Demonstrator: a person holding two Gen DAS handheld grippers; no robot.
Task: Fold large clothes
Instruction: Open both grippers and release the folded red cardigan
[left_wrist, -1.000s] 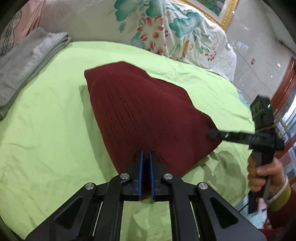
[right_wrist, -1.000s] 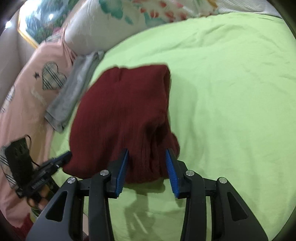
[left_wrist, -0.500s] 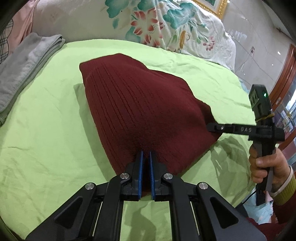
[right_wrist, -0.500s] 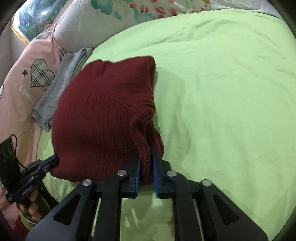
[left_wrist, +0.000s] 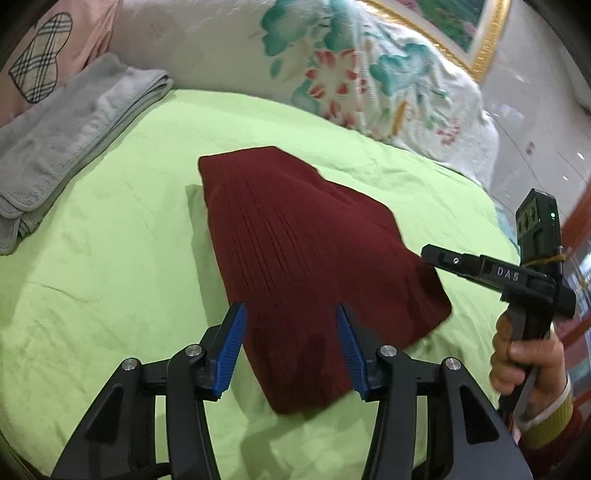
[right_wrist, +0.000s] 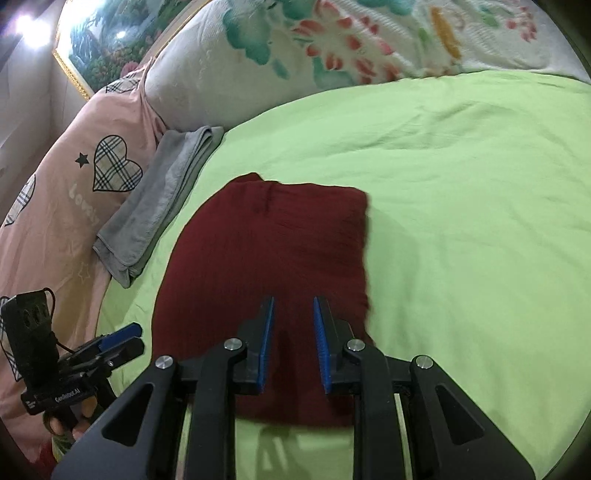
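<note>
The maroon knit sweater (left_wrist: 310, 266) lies folded into a compact, roughly rectangular pad on the lime-green bedsheet (left_wrist: 110, 280), directly ahead of both tools. The left gripper (left_wrist: 291, 343) hovers over the sweater's near edge with its blue pads spread wide and nothing between them. The right gripper (right_wrist: 292, 339) sits above the opposite near edge, jaws also apart and empty. Beyond the sweater and off to the left of the left gripper rests a folded grey towel (left_wrist: 62, 147), with a floral pillow (left_wrist: 332, 66) further ahead.

The ribbed knit looks soft, thick and limp, light enough for a pinch but likely to sag and unfold if lifted from one point. It should grip well against the ridged pads. A sound hold would probably be at two corners of one edge, catching all layers together.
</note>
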